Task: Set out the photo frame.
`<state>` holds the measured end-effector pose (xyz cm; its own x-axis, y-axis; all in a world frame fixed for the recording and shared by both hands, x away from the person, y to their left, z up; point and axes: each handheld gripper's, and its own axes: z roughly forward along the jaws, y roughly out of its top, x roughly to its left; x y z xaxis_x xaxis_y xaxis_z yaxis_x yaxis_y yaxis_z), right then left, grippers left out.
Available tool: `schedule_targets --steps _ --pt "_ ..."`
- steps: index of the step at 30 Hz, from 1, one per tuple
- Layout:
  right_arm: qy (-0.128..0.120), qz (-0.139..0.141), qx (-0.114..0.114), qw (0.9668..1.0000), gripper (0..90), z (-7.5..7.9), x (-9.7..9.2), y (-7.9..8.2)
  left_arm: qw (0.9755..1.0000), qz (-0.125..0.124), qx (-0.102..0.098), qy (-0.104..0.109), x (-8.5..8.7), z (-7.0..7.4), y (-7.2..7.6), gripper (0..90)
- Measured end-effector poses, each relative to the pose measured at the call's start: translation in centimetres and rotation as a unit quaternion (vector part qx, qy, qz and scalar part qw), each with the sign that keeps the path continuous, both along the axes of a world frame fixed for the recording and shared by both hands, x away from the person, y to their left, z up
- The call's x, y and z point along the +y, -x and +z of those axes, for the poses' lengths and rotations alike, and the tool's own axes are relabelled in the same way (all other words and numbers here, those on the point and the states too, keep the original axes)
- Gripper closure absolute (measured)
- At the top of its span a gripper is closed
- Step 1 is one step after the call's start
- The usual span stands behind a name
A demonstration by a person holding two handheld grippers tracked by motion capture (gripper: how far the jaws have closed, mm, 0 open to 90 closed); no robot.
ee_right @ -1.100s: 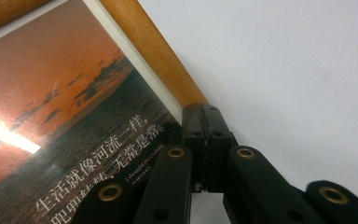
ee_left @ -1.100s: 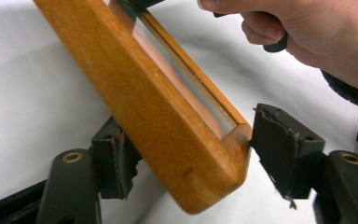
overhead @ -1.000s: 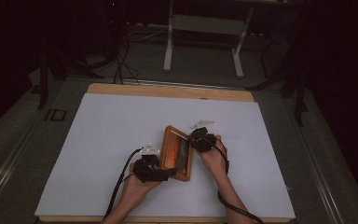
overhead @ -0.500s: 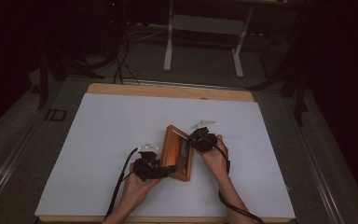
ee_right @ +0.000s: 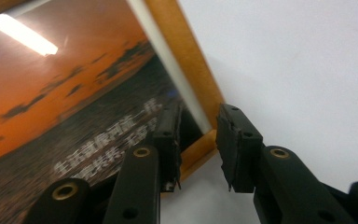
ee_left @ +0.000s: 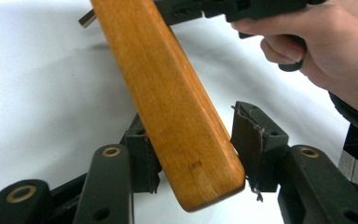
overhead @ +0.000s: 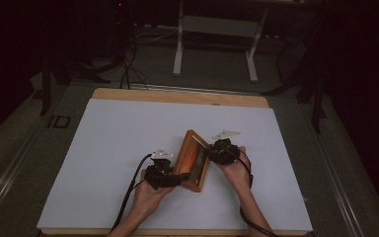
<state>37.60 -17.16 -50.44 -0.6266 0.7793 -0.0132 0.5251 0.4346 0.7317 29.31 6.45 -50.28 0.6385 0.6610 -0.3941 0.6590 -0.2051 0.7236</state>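
A wooden picture frame with an orange sunset print stands tilted on the white table between my two hands. My left gripper is at its near left edge. In the left gripper view the wooden rail runs between the jaws of the left gripper, which have just been closing, and both pads meet the wood. My right gripper is at the far right edge. Its jaws have just been opening. In the right gripper view the right gripper straddles the frame's corner with a gap at the right pad.
The white sheet lies on a wooden board whose far edge shows. Beyond the table stand a metal stand and floor cables in the dark. A cable trails from the left gripper toward the front edge.
The right hand has drawn a little to the right, away from the frame's edge. The left hand stays at the near left edge.
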Motion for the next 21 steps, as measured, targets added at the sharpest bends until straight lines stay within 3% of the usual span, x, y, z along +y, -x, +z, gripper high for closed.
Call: schedule_targets --steps 7,11,15,21 --pt "-0.002 -0.006 -0.014 0.9999 68.0 0.6 -1.6 1.1 1.0 -0.002 -0.004 0.006 -0.6 0.4 0.2 61.8" --pt "-0.008 -0.016 -0.02 0.9996 68.4 0.8 -2.6 1.5 0.9998 -0.001 0.01 0.019 -0.2 0.6 0.0 65.1" --pt "-0.022 -0.02 -0.019 0.9994 67.6 0.8 -3.5 1.9 0.9999 -0.004 0.002 0.017 0.2 1.1 0.0 67.9" --pt "-0.012 -0.01 -0.027 0.9995 67.6 1.2 -3.6 2.6 0.9996 -0.014 -0.023 -0.004 0.6 1.9 0.1 69.0"
